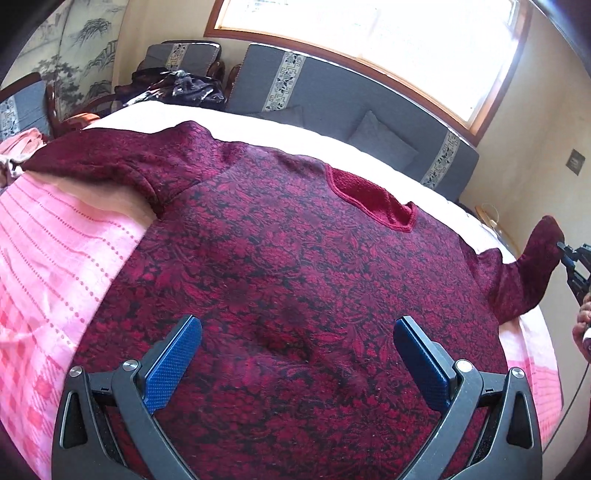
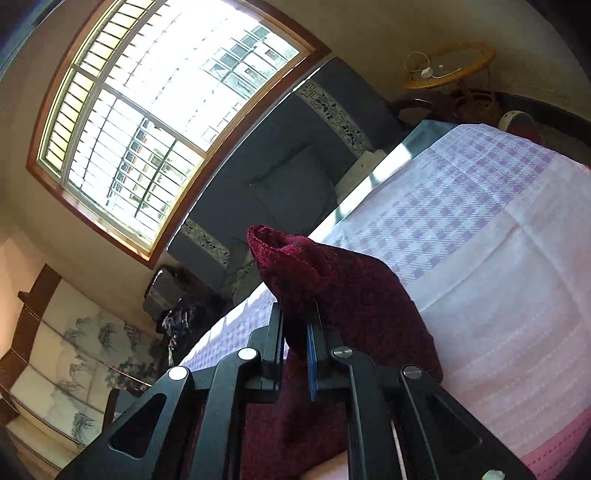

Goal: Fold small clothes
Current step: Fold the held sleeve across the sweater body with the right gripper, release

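A dark red patterned sweater (image 1: 288, 266) lies spread flat on the bed, its neckline (image 1: 373, 201) toward the far side. My left gripper (image 1: 297, 325) hangs open over the sweater's lower body, with only flat cloth below its blue pads. The sweater's right sleeve (image 1: 532, 266) is lifted off the bed at the right edge. My right gripper (image 1: 567, 254) is shut on that sleeve near the cuff. In the right wrist view the right gripper (image 2: 295, 314) pinches the sleeve (image 2: 332, 295), and the open cuff (image 2: 273, 240) stands up past the fingertips.
A pink checked bedspread (image 1: 48, 258) covers the bed (image 2: 498, 229). Behind it stands a grey sofa (image 1: 332, 96) under a bright window (image 1: 369, 33). A dark heap of clothes (image 1: 177, 88) lies at the back left. A round wicker table (image 2: 447, 70) stands beyond the bed's corner.
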Available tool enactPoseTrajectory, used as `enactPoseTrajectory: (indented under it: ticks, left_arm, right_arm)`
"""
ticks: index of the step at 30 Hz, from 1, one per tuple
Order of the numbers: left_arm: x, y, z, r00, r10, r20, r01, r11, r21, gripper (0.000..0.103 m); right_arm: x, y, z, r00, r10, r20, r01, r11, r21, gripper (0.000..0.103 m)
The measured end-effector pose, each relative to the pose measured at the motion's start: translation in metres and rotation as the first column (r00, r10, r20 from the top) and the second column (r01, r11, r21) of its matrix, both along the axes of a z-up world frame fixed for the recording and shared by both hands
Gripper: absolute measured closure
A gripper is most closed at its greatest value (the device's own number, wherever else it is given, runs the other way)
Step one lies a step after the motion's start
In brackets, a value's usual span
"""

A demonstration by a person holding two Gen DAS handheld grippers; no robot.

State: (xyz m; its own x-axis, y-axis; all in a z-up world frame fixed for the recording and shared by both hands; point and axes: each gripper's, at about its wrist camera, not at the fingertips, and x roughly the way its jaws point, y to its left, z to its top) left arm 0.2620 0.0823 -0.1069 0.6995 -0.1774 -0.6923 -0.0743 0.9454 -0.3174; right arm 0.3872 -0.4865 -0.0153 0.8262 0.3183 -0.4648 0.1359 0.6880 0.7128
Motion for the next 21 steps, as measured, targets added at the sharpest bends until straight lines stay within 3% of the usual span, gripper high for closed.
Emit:
enactPoseTrajectory:
  ticks: [4, 9, 11, 16, 21]
  left_arm:
    - [-0.002, 0.026, 0.002, 1.0, 0.027, 0.011, -0.028, 0.996, 0.083, 0.0]
    - [-0.016, 0.035, -0.008, 0.998, 0.031, 0.063, -0.042, 0.982, 0.183, 0.0]
    - [-0.017, 0.036, -0.012, 0.999, 0.031, 0.029, -0.035, 0.987, 0.157, 0.0]
    - [-0.024, 0.044, -0.012, 0.998, 0.053, 0.046, -0.058, 0.992, 0.115, 0.0]
    - [-0.019, 0.057, -0.018, 0.998, 0.068, 0.016, -0.069, 0.997, 0.021, 0.0]
  right_arm:
    - [0.018, 0.098, -0.001, 0.989, 0.149, 0.015, -0.15, 0.988, 0.036, 0.093]
    - [0.037, 0.218, -0.029, 0.955, 0.296, -0.018, -0.294, 0.953, 0.068, 0.093]
    - [0.045, 0.259, -0.046, 0.937, 0.344, -0.055, -0.339, 0.937, 0.081, 0.093]
    - [0.059, 0.346, -0.084, 0.893, 0.429, -0.131, -0.42, 0.903, 0.092, 0.093]
    - [0.062, 0.399, -0.108, 0.875, 0.456, -0.162, -0.441, 0.889, 0.12, 0.093]
